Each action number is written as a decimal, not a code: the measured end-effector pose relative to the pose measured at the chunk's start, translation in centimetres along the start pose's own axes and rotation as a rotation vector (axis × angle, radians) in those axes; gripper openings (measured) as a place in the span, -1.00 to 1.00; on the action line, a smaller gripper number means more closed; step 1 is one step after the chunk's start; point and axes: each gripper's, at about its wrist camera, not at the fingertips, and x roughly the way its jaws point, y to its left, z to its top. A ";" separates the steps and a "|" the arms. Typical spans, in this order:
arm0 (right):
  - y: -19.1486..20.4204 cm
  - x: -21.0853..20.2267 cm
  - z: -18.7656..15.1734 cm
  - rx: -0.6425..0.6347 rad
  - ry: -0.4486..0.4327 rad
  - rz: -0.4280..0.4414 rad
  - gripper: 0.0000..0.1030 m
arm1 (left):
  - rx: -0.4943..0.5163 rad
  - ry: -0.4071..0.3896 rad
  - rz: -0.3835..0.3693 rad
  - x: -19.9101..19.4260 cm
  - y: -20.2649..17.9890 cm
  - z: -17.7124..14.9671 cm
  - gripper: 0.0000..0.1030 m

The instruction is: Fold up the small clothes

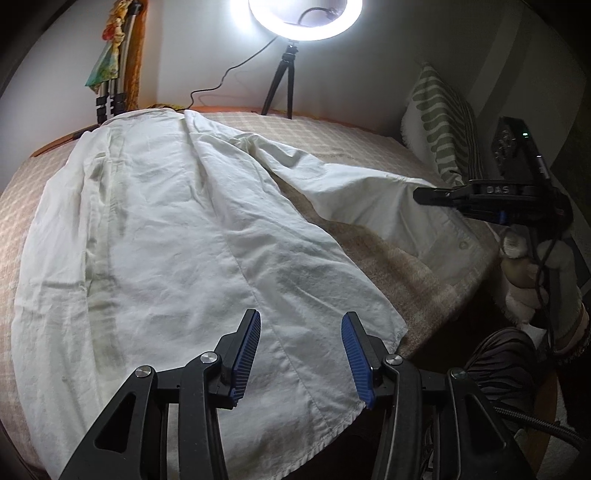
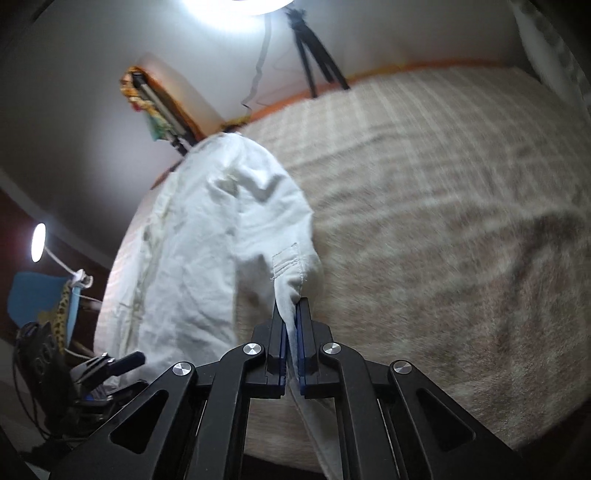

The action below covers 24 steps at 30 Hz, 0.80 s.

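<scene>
A white long-sleeved shirt (image 1: 166,221) lies spread over the beige checked bedcover (image 1: 402,280), its hem nearest me. My left gripper (image 1: 301,321) hovers open just above the hem's right part, blue pads apart and nothing between them. The shirt's right sleeve (image 1: 351,192) stretches out to the right, where my right gripper (image 1: 424,194) holds its end. In the right wrist view, the right gripper (image 2: 291,306) is shut on the sleeve cuff (image 2: 291,266), with white cloth pinched between the pads and lifted off the bedcover (image 2: 443,221). The left gripper (image 2: 125,360) shows at the lower left there.
A lit ring light (image 1: 299,18) on a small tripod (image 1: 277,88) stands at the bed's far edge, its cable trailing left. A green-patterned pillow (image 1: 439,122) leans at the right. Poles with colourful cloth (image 1: 110,74) stand at the back left. A lamp (image 2: 38,242) glows beside the bed.
</scene>
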 end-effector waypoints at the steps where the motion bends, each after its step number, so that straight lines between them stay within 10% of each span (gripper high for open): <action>1: 1.0 -0.3 0.1 -0.025 -0.006 0.015 -0.94 | -0.010 -0.007 0.003 -0.3 0.3 0.0 -0.08; 12: 11.9 4.5 -2.0 -0.311 0.138 0.143 -0.94 | -0.132 -0.064 0.036 -3.6 3.8 -1.1 -0.08; 24: 13.1 5.7 -3.2 -0.360 0.267 0.272 -0.50 | -0.161 -0.046 -0.049 -2.5 3.0 -1.2 0.33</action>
